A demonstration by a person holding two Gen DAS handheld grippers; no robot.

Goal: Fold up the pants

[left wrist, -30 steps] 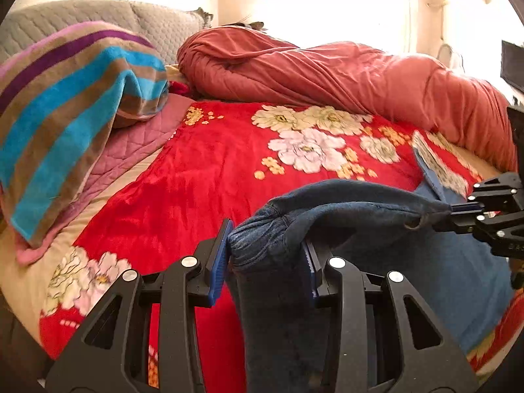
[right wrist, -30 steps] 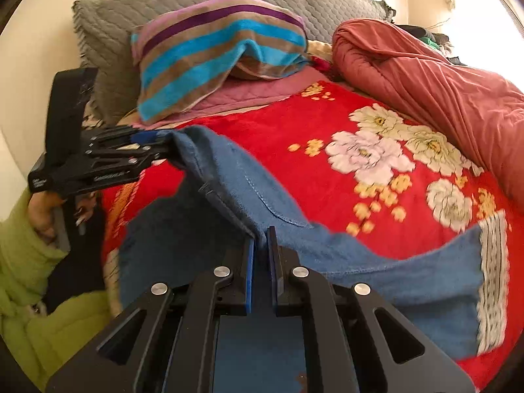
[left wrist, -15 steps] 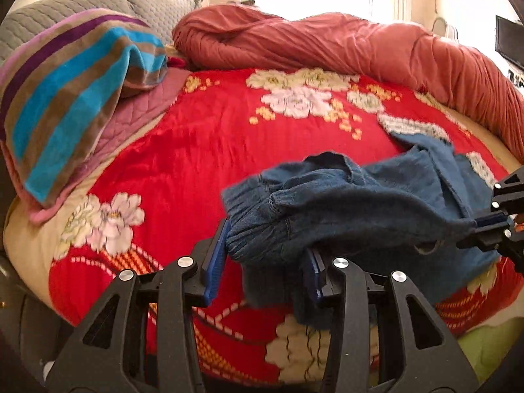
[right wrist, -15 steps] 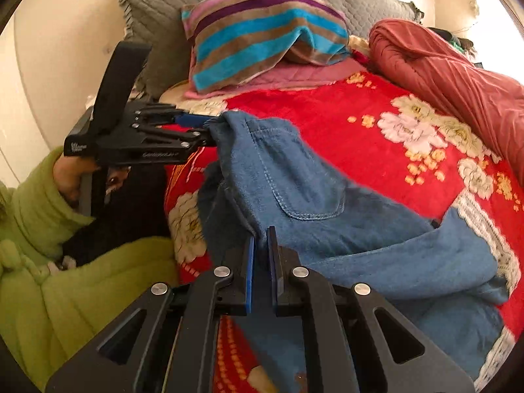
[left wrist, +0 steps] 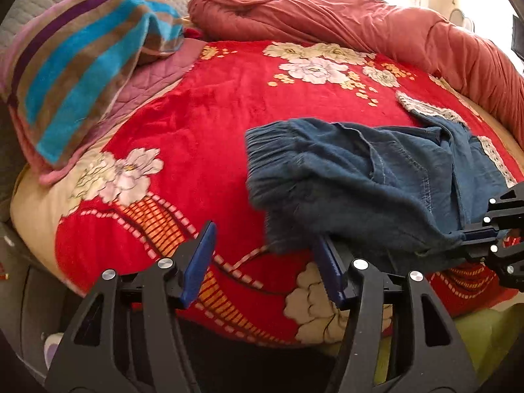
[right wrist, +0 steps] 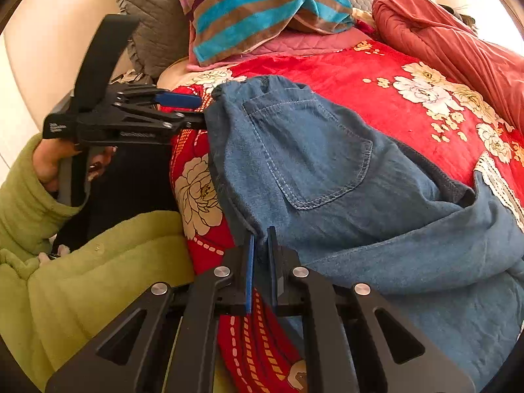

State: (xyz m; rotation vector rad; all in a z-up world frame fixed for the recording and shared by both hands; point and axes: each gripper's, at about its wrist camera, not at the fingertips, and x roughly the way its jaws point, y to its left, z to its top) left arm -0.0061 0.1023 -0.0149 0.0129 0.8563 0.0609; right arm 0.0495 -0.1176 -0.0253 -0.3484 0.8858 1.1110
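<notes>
Red bedspread: pants in right gripper; left gripper jaws apart.

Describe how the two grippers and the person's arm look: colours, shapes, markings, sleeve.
Both grippers are matte black plastic. The left gripper and right gripper each have triangular cut-out arms, silver round bolt heads and flat blue finger pads. From the right wrist view, the left gripper shows small white lettering, too small to read, and a broad black handle. The hand emerges from a padded lime-green sleeve.
</notes>
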